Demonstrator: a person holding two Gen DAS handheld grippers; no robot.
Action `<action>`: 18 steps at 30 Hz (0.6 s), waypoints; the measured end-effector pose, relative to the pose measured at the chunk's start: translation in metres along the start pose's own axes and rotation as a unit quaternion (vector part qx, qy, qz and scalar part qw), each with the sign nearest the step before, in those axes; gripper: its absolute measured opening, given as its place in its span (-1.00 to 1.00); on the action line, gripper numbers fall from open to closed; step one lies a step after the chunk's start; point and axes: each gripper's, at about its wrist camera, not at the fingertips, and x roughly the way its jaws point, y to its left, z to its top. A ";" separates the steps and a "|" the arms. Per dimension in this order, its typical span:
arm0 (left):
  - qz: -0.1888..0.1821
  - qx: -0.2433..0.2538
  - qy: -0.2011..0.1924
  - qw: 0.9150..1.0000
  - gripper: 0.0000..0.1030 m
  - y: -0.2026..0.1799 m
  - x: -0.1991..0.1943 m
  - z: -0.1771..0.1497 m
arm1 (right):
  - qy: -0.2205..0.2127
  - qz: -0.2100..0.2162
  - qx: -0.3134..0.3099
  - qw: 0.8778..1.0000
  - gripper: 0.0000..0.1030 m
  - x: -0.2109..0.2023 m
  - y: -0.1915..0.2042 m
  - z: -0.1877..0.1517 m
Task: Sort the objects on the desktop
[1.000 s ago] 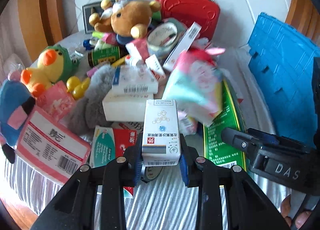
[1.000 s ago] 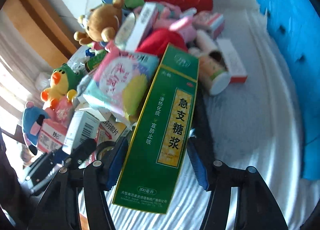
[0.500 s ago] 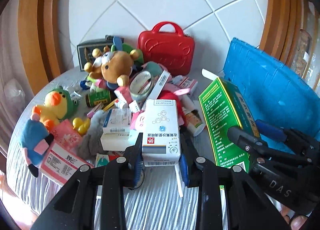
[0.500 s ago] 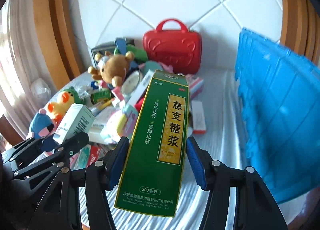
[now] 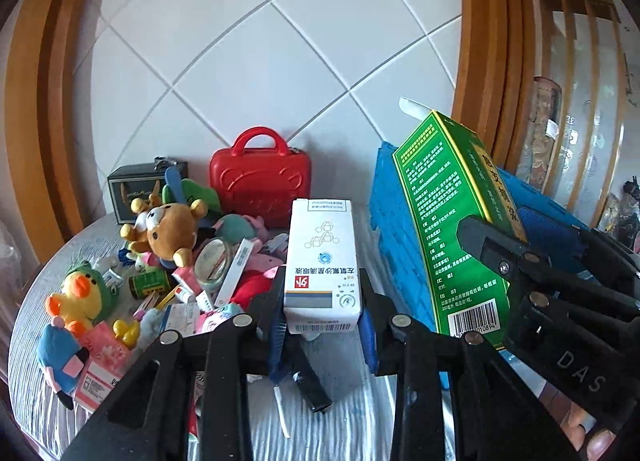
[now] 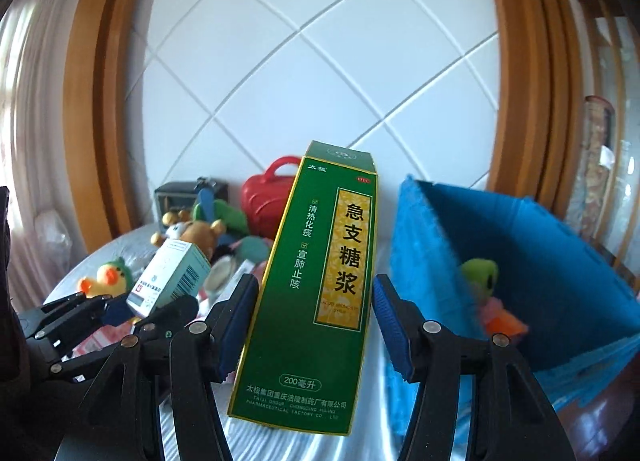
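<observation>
The left gripper [image 5: 323, 331] holds a white box [image 5: 323, 267] upright between its blue pads [image 5: 278, 331], above the table [image 5: 348, 417]. At the right, the right gripper [image 5: 504, 237] grips a tall green box [image 5: 448, 221], tilted, in front of the blue crate [image 5: 394, 229]. A thumb [image 5: 588, 427] shows at the near right corner. On the left half of the table lies a pile: a brown bear [image 5: 170, 227], a yellow duck [image 5: 78, 297], a blue plush [image 5: 56, 357], a pink packet [image 5: 102, 361] and small boxes. Far behind stand a red case [image 5: 260, 185] and a dark box [image 5: 134, 191], against the white tiled wall [image 5: 280, 41]. A black marker [image 5: 308, 381] lies on the cloth just under the left gripper.
</observation>
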 end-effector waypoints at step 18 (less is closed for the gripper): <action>-0.070 0.067 -0.033 0.995 -0.41 -0.230 0.064 0.089 | -0.059 -0.123 0.017 0.990 0.13 -0.024 -0.225 0.054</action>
